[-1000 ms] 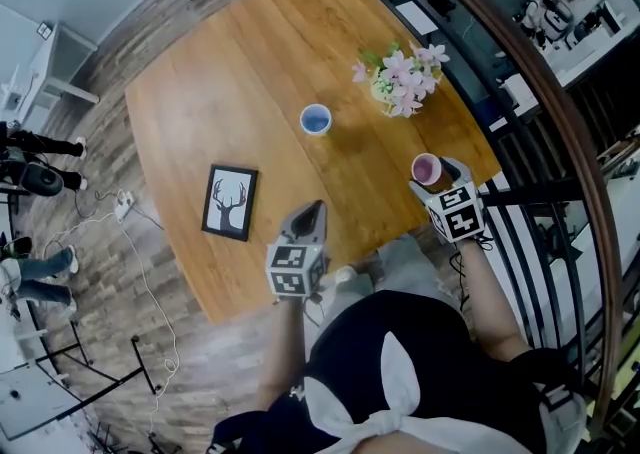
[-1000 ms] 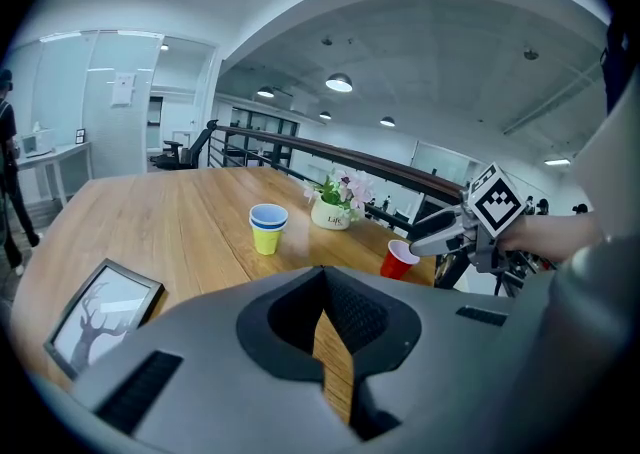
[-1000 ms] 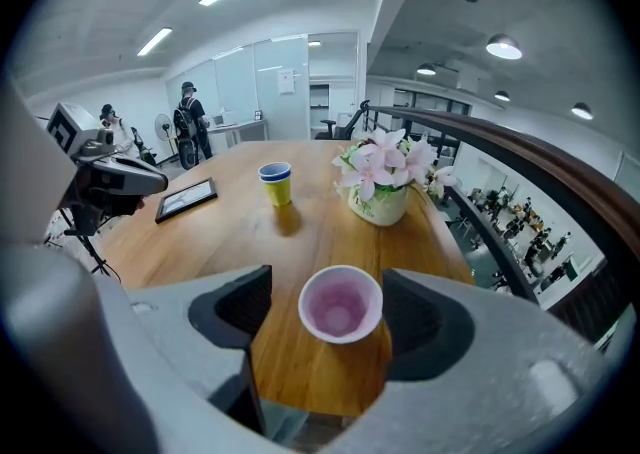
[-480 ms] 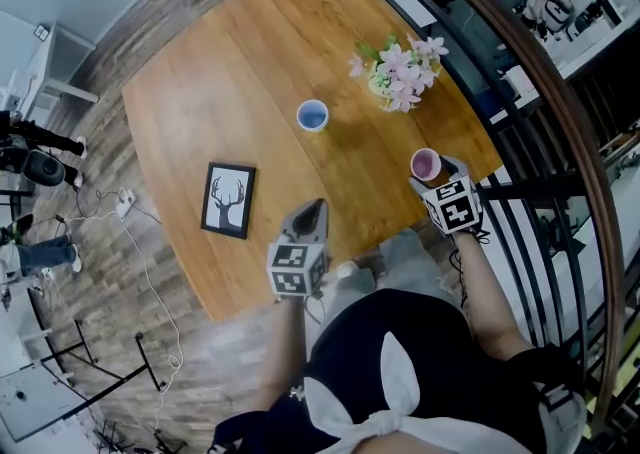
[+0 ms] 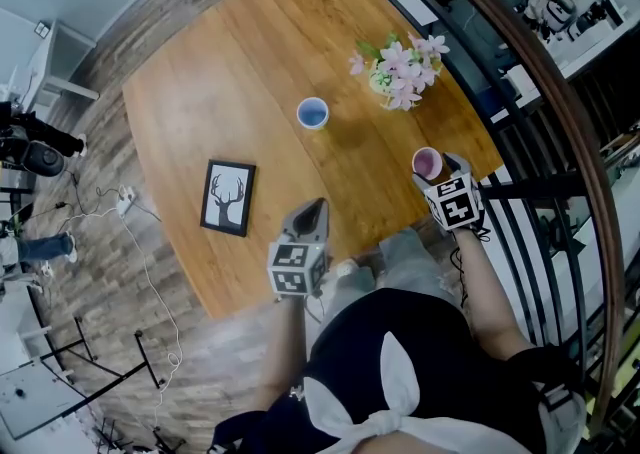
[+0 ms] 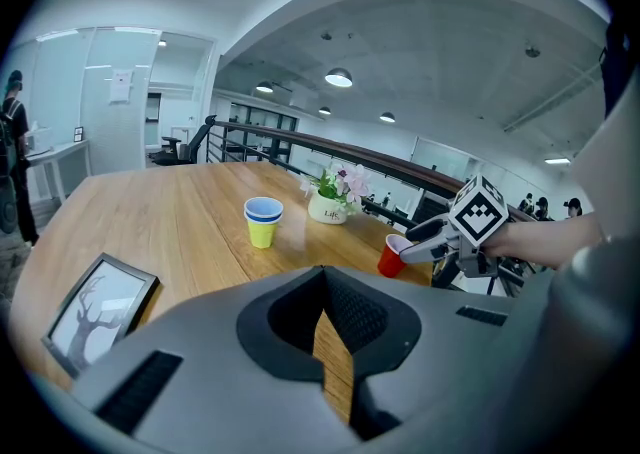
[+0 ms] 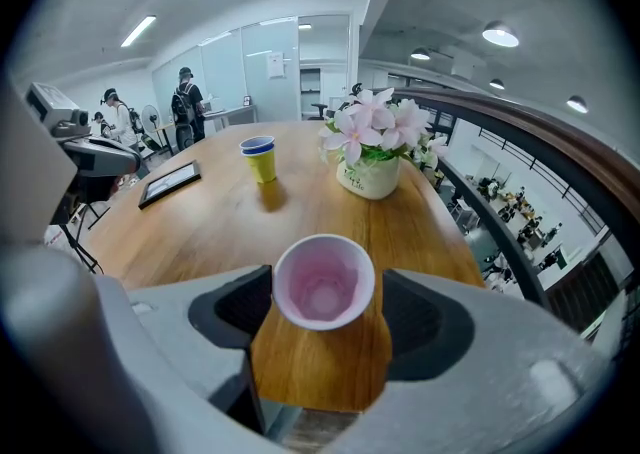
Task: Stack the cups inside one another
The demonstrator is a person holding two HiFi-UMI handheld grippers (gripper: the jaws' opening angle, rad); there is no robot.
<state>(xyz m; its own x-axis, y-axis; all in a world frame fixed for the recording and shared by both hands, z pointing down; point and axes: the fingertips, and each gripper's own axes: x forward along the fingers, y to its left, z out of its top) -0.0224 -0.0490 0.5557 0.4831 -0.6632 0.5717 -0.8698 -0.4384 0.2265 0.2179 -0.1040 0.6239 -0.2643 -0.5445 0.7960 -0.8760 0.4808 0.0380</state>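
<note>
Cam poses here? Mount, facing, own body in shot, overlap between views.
Head view: on the head, steeply down at the table; torso, forearms, left claw, right claw show.
Left gripper view: on left claw, along its shut jaws across the table; right claw shows.
Right gripper view: on right claw, open jaws flanking the red cup, toward the flowerpot.
Shared: both gripper views show the blue-in-yellow cups and flowerpot.

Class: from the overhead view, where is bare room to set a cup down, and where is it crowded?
Widest bare patch: far side of the table, beyond the picture frame and left of the blue cup. A smaller one lies between the frame, blue cup and red cup. Crowded: the right edge, by flower pot and red cup.
</note>
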